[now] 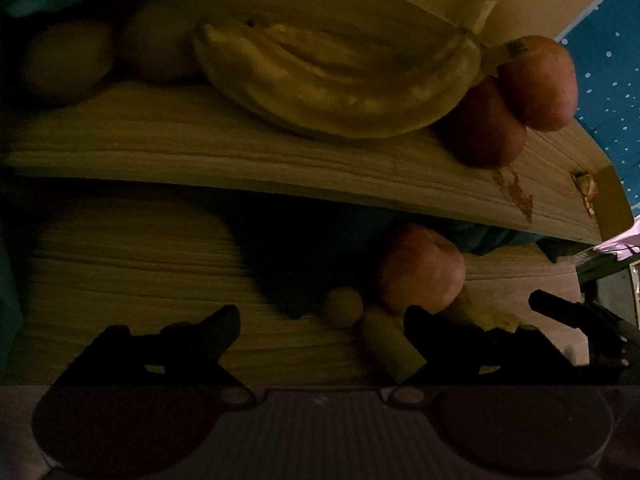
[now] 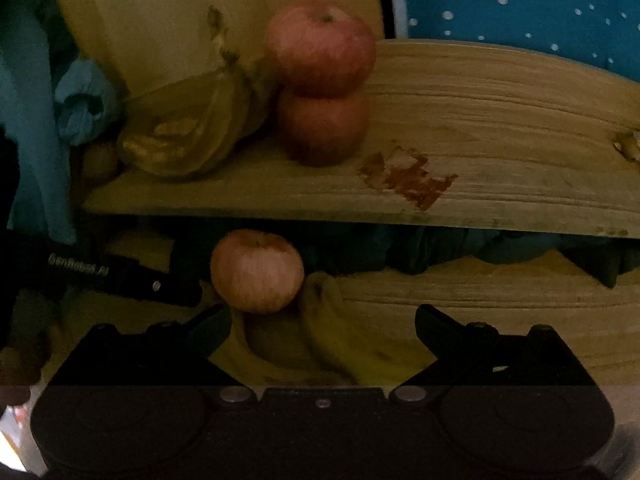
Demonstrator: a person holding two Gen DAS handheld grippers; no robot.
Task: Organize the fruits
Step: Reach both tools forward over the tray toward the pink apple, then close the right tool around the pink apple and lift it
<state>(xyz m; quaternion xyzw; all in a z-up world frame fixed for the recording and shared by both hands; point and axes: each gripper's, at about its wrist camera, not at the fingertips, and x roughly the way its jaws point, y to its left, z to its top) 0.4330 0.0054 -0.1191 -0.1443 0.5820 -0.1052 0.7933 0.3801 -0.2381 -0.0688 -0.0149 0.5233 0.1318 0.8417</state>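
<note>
On the upper wooden shelf (image 1: 240, 148) lies a bunch of bananas (image 1: 340, 80), with two red apples (image 1: 536, 84) at its right end and two pale round fruits (image 1: 68, 60) at its left. The right wrist view shows the same apples (image 2: 320, 48) and bananas (image 2: 188, 132). One red apple (image 2: 256, 270) sits on the lower shelf, touching a second bunch of bananas (image 2: 344, 344). My right gripper (image 2: 322, 320) is open with those bananas between its fingers. My left gripper (image 1: 320, 324) is open and holds nothing, close to that apple (image 1: 420, 268) and a small pale fruit (image 1: 344, 306).
A blue cloth with white dots (image 2: 520, 0) hangs behind the shelves at the right. Crumpled teal fabric (image 2: 84, 100) lies at the left end of the upper shelf. The shelf top has a peeled brown patch (image 2: 408, 176). Dark fabric (image 2: 440, 252) fills the back of the lower shelf.
</note>
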